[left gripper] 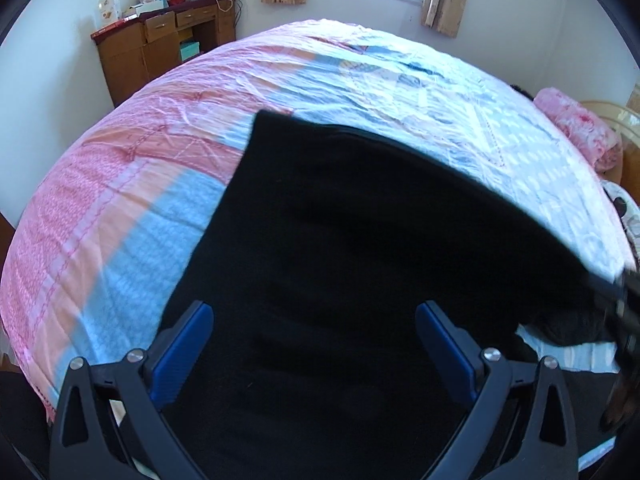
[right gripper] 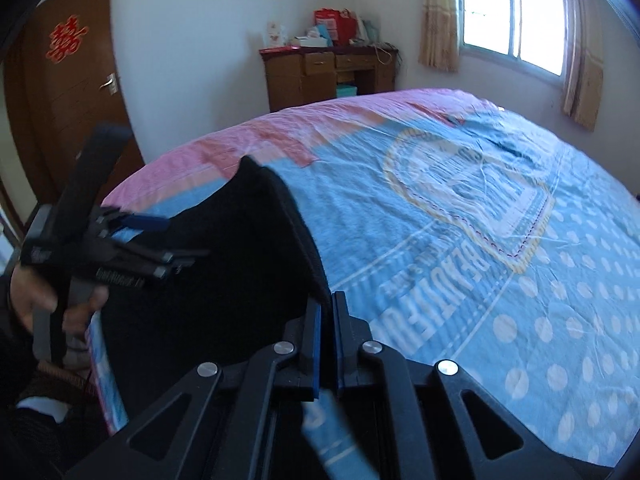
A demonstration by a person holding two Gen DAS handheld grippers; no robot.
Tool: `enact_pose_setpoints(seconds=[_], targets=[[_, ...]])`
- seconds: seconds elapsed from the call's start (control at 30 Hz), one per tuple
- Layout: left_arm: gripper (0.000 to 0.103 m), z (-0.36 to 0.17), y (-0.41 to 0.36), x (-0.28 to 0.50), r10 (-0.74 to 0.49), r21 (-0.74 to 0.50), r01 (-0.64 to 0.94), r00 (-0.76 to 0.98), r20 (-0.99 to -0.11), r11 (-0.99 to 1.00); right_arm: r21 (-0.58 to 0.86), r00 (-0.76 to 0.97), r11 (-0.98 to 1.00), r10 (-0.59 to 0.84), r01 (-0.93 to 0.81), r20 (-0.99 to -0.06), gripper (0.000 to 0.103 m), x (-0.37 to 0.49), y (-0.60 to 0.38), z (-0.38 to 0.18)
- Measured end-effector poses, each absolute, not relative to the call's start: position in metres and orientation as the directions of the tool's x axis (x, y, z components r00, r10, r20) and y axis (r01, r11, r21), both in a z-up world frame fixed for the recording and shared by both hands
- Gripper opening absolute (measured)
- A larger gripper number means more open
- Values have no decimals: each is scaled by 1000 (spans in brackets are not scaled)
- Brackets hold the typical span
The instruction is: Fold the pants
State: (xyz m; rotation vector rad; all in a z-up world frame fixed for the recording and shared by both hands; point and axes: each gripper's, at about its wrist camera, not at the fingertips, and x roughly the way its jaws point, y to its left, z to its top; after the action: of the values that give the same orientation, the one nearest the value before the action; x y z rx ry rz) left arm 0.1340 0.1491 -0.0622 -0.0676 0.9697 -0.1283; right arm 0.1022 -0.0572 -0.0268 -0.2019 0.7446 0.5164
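Note:
The black pants (left gripper: 340, 240) lie on the bed, spread toward the far left corner. My left gripper (left gripper: 314, 312) is open, its blue pads above the dark cloth and holding nothing. In the right wrist view the pants (right gripper: 224, 264) rise in a fold whose edge runs down into my right gripper (right gripper: 328, 304), which is shut on that edge. The left gripper (right gripper: 160, 240) also shows there at the left, held in a hand over the cloth.
The bed cover (left gripper: 140, 184) is pink and blue patchwork (right gripper: 500, 260). A wooden desk (left gripper: 160, 40) with boxes and bags stands by the far wall. A pink blanket (left gripper: 580, 128) lies at the right. A brown door (right gripper: 72, 80) is at the left.

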Motion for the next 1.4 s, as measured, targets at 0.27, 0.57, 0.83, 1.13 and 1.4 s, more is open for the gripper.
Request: enact_pose_setpoints(seconds=[0.27, 0.57, 0.83, 1.13, 1.4], targets=[[103, -44, 160, 109, -299, -253, 161, 579, -759, 954, -64, 632, 818, 389, -571, -671, 2, 28, -29, -52], [103, -26, 136, 131, -202, -155, 130, 610, -767, 979, 99, 631, 867, 428, -488, -646, 3, 30, -33, -57], [103, -20, 148, 138, -127, -103, 75, 635, -762, 992, 202, 587, 870, 459, -451, -666, 5, 97, -30, -61], [103, -30, 165, 136, -63, -51, 37, 642, -764, 998, 309, 546, 834, 538, -458, -642, 7, 111, -22, -70], [103, -40, 162, 139, -109, -103, 46, 618, -778, 994, 320, 620, 848, 528, -423, -580, 60, 107, -45, -53]])
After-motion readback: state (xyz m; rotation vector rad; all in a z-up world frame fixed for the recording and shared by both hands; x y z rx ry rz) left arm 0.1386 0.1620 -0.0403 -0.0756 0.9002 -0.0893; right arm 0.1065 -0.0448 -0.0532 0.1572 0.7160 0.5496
